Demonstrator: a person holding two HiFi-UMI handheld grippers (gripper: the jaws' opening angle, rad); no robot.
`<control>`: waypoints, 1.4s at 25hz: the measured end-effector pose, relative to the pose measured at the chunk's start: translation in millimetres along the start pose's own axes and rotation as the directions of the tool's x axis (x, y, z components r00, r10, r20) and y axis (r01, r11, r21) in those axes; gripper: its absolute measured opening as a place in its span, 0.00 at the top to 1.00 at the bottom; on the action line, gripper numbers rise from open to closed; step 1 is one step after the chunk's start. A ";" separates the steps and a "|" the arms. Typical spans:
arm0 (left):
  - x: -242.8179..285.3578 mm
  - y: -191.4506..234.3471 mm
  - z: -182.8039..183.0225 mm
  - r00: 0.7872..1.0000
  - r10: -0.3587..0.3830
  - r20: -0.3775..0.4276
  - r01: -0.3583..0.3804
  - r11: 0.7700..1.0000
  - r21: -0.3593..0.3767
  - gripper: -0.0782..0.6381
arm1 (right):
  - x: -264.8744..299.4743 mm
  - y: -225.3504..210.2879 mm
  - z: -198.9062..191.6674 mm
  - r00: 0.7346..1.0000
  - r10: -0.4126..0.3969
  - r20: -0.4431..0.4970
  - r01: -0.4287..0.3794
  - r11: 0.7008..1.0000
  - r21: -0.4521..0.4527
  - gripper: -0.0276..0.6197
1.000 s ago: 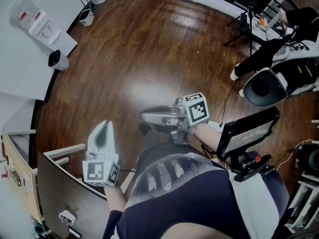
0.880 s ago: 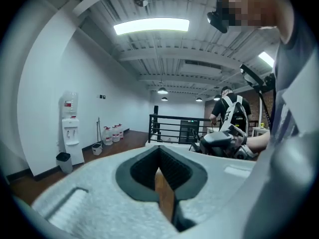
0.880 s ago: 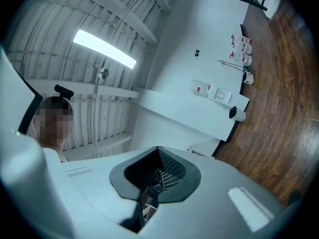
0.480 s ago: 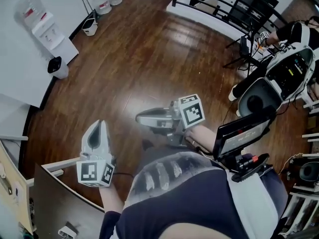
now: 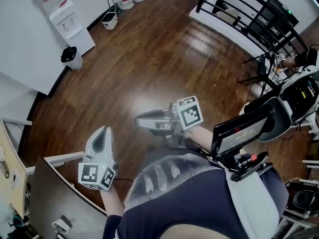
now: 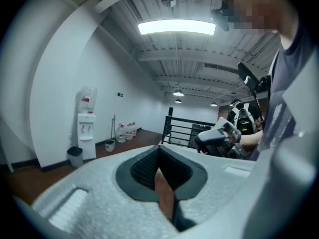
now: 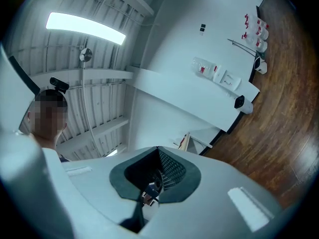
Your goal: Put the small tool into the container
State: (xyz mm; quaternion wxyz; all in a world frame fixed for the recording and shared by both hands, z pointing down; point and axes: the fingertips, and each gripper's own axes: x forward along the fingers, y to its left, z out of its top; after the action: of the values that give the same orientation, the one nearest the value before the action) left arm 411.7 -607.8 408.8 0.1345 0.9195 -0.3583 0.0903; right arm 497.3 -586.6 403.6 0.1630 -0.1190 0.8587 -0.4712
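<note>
Above the wooden floor [image 5: 149,49], the right gripper [image 5: 139,119] pinches in its jaws what looks like a small metal tool [image 7: 149,192], likely light, stiff and slippery, best gripped mid-length, while the left gripper [image 5: 103,129] has its jaws clenched empty.

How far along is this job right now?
Done: nothing visible; no container is in view, only the floor. In hand: the left gripper is shut and empty; the right gripper is shut too, with a small shiny speck between its jaws, which I can't confirm is the tool. Left: reaching a container and putting the tool in.
</note>
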 end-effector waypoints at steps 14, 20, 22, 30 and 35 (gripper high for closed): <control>142.2 -11.2 66.6 0.998 0.055 0.021 -0.055 0.998 -0.020 0.89 | -57.7 -68.1 139.7 0.990 0.124 0.066 -0.126 0.992 0.024 0.95; 197.5 -16.1 67.3 0.992 0.115 -0.049 -0.113 0.992 0.048 0.89 | -90.9 -107.5 188.0 0.987 0.111 0.116 -0.120 0.990 0.074 0.96; 199.5 -10.1 70.3 0.989 0.141 -0.039 -0.139 0.989 0.045 0.89 | -93.8 -114.8 195.4 0.987 0.112 0.113 -0.122 0.989 0.080 0.96; 191.6 48.2 75.5 0.964 0.267 0.007 -0.267 0.963 -0.031 0.89 | -61.4 -135.8 224.4 0.988 0.133 0.073 -0.139 0.987 0.079 0.96; 197.5 93.0 76.8 0.967 0.251 0.044 -0.248 0.966 -0.069 0.89 | -28.0 -155.2 244.8 0.992 0.110 0.065 -0.116 0.990 0.086 0.96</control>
State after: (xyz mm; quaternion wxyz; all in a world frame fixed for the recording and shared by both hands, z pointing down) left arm 497.1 -822.9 404.8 0.1415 0.8644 -0.4772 0.0712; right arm 626.9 -847.0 416.9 0.2203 -0.0768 0.8367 -0.4955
